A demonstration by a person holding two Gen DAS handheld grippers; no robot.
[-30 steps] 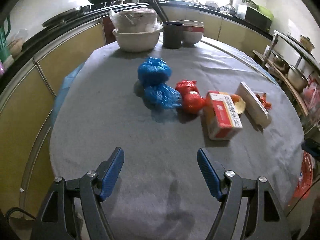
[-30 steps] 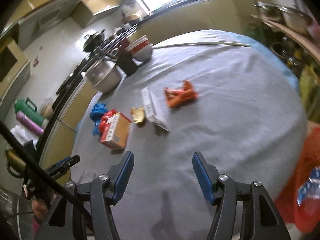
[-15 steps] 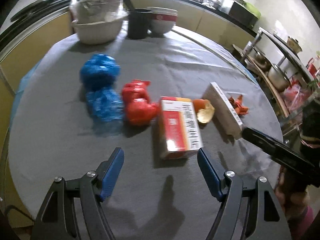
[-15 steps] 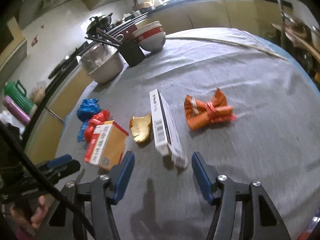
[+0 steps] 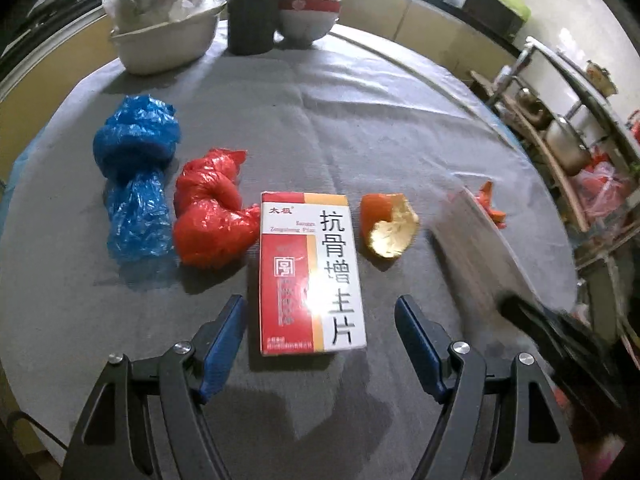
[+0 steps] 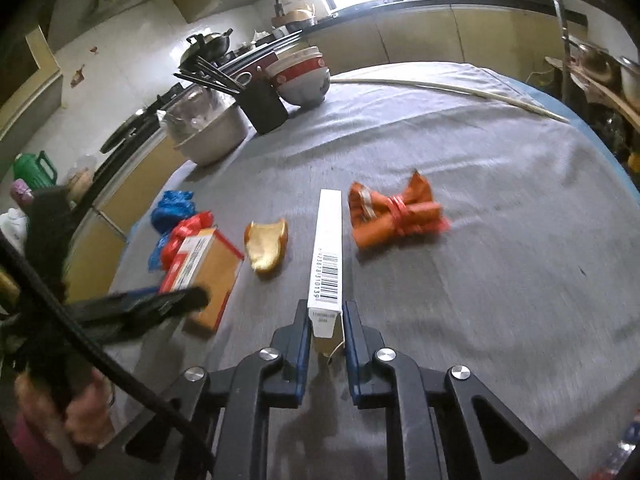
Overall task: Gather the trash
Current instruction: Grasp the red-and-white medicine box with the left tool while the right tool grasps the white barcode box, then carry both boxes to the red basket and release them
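While the left claw (image 5: 318, 322) hangs wide over the red medicine box (image 5: 310, 270), the right claw (image 6: 327, 332) pinches the white carton (image 6: 329, 258) on the tabletop (image 6: 500, 200).

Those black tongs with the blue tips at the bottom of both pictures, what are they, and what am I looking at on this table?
They are hand-held tongs, one in each of a person's hands, each carrying its own camera looking forward. The left tongs are open around a red and white medicine box. The right tongs are shut on a long white box. On the grey tablecloth also lie a blue bag, a red bag, an orange peel and an orange wrapper.
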